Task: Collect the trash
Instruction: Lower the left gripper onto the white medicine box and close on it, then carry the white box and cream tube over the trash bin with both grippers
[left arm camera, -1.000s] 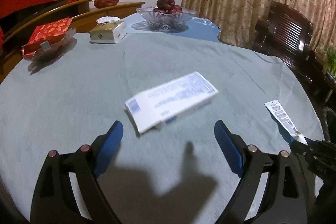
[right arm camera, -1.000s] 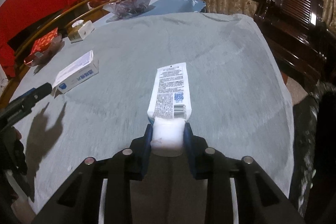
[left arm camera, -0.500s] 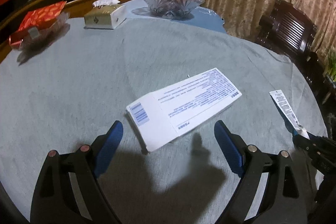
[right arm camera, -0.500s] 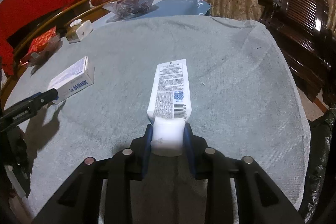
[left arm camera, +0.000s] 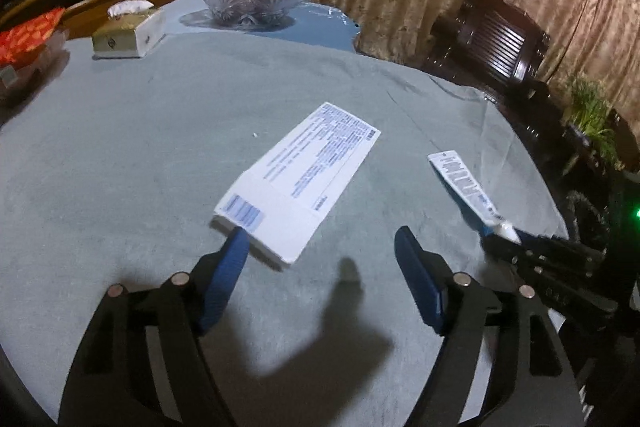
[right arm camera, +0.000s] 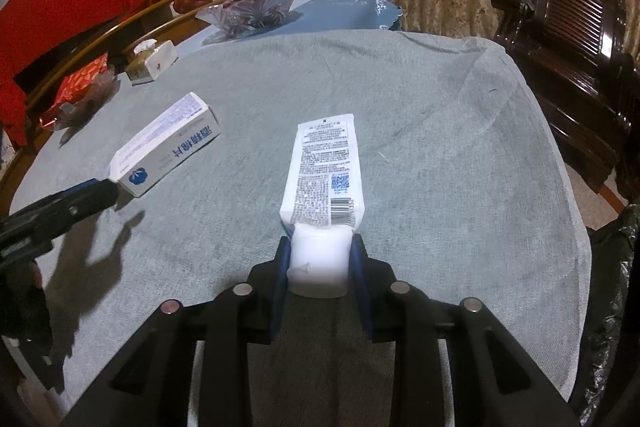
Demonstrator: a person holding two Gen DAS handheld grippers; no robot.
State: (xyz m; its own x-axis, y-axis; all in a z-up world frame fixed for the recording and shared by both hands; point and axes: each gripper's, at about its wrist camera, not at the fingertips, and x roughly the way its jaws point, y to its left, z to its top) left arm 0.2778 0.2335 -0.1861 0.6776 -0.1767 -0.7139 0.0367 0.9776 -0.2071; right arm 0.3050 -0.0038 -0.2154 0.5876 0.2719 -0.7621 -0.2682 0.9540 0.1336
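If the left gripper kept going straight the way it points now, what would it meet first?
Most likely the white box: the closing left gripper is open, one finger already at its near corner.

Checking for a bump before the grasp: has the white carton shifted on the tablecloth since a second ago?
Yes. In the right wrist view the white carton has swung its far end toward the tissue box, nudged by the left tongs.

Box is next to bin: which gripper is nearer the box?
Left. The left gripper has one finger at the box, jaws closing. The right gripper is off to its side, holding the tube.
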